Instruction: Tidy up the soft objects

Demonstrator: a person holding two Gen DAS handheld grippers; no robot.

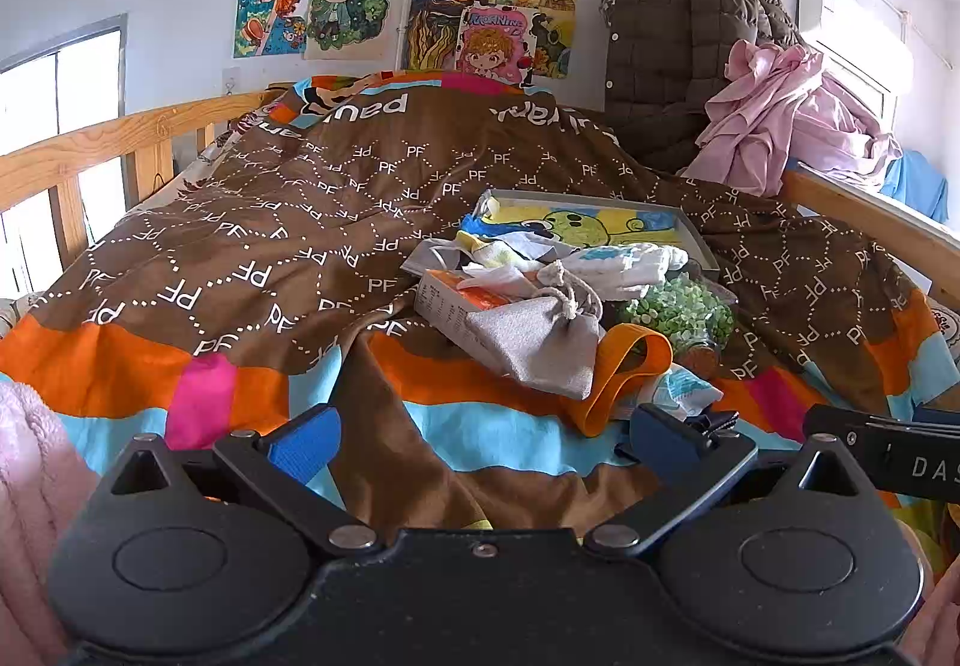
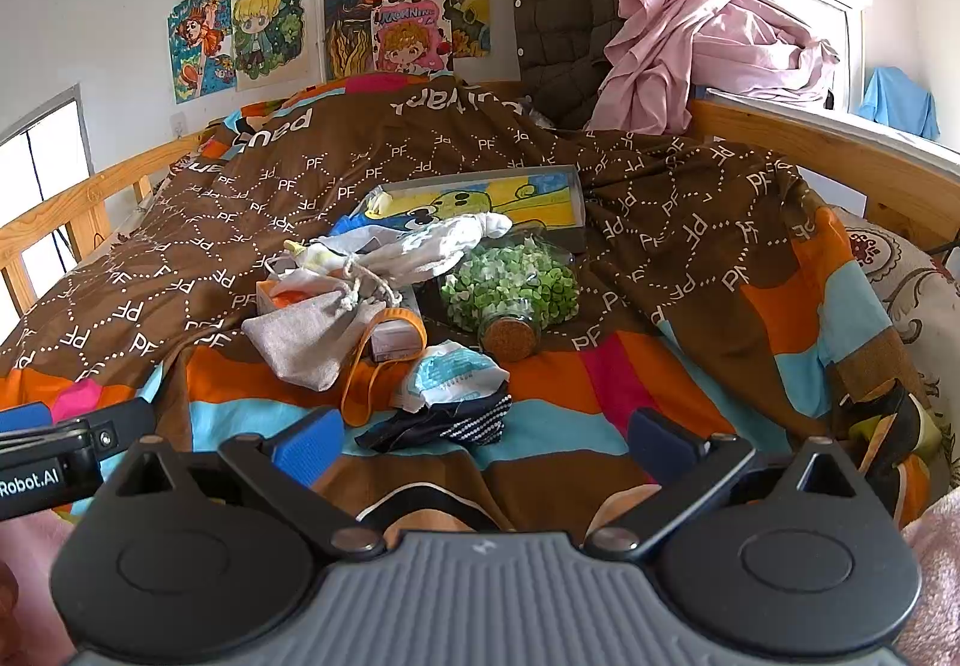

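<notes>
A heap of small items lies mid-bed on the brown patterned quilt (image 1: 252, 222). A grey drawstring pouch (image 1: 534, 333) (image 2: 309, 333) rests on an orange-and-white carton (image 1: 450, 300). An orange elastic band (image 1: 624, 366) (image 2: 375, 360) loops beside it. White cloths (image 1: 624, 261) (image 2: 420, 246), a packaged face mask (image 2: 453, 375) and a dark striped sock (image 2: 444, 423) lie around. Behind sits a shallow grey box (image 1: 690, 231) (image 2: 576, 210) with a cartoon picture. My left gripper (image 1: 480, 435) is open, empty, just short of the heap. My right gripper (image 2: 480, 441) is open, empty, just behind the sock.
A jar of green pieces with a cork lid (image 2: 510, 300) (image 1: 684, 315) lies on its side in the heap. Wooden bed rails (image 1: 78, 156) (image 2: 840, 150) run along both sides. A brown quilted jacket (image 2: 576, 6) and pink clothing (image 2: 708, 36) pile up at the back right.
</notes>
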